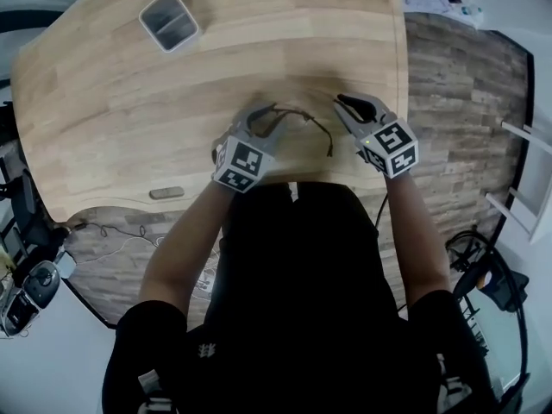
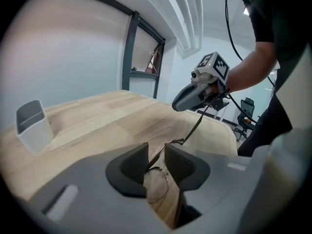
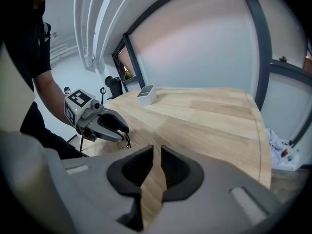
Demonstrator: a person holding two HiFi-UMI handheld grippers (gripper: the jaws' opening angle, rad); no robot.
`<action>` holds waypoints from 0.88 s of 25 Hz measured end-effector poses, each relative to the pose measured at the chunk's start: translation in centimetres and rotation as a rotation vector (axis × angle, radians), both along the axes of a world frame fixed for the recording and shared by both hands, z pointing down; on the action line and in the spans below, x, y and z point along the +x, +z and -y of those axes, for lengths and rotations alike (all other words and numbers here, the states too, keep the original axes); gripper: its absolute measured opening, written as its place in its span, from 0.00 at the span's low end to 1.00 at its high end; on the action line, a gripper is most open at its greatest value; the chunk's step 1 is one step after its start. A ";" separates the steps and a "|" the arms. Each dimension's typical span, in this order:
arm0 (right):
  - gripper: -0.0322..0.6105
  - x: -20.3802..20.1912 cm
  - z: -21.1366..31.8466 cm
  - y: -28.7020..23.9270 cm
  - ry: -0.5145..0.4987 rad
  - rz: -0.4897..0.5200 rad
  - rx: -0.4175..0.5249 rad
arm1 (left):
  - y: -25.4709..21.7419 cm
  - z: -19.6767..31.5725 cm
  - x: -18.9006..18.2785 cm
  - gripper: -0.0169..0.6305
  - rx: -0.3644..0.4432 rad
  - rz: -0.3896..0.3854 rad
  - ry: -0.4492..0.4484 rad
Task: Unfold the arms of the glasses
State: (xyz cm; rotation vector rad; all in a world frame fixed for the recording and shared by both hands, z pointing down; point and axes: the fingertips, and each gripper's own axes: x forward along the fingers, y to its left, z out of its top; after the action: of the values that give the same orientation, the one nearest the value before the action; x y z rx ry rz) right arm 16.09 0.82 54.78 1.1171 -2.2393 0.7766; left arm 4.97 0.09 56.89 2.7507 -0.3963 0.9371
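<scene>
Left gripper (image 2: 156,154) jaws parted around glasses (image 2: 157,183), apparently not pinching, clear only in its own view, right gripper (image 3: 157,152) jaws slightly apart, empty

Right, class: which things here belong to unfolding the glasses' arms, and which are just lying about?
Job in hand: thin dark wire-framed glasses; left tongs, open around them; right tongs, open and empty.
Lying about: pale grey rectangular box, far off on the light wooden table.
</scene>
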 end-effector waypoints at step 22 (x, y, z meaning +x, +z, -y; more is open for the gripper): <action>0.11 2.4 -0.3 -1.3 0.045 -0.008 0.010 | 1.6 -0.5 0.4 0.07 0.013 0.106 0.035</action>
State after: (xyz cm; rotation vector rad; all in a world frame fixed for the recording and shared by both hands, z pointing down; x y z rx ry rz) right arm 18.51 1.14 53.47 1.1774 -2.2208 0.7787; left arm 5.34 0.59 58.53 2.7362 -0.3741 1.0963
